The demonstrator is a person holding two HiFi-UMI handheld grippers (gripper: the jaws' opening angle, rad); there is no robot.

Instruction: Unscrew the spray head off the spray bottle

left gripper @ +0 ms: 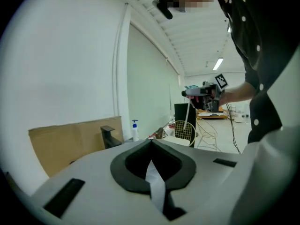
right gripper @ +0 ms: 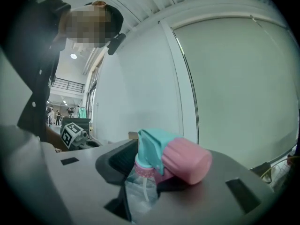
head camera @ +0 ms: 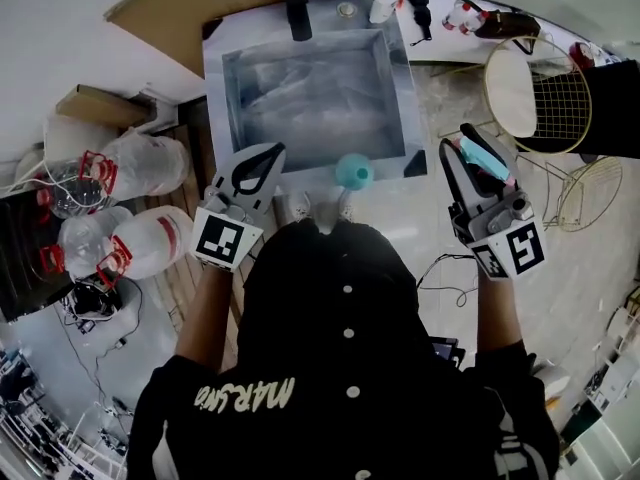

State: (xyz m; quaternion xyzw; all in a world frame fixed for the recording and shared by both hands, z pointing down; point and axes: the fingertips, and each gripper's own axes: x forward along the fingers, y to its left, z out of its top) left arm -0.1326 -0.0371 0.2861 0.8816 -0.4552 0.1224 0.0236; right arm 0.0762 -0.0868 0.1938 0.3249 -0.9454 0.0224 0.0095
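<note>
My right gripper [head camera: 472,158] is shut on the spray bottle [right gripper: 143,193], a clear bottle that it holds up in the air to the right of the sink. The bottle's teal and pink spray head [right gripper: 171,157] sticks up past the jaws, and a pink collar sits at the neck. From the head view that spray head [head camera: 484,156] lies between the jaws. My left gripper [head camera: 268,158] hangs over the sink's near left corner, jaws shut with nothing between them; in its own view the left gripper [left gripper: 151,146] shows only the closed dark pads.
A grey sink basin [head camera: 395,68] with a black faucet [head camera: 295,3] lies ahead. A teal round object [head camera: 352,171] rests at its near rim. A pump bottle [head camera: 385,0] stands at the back. Water jugs [head camera: 140,238] sit left, a wire chair [head camera: 535,93] right.
</note>
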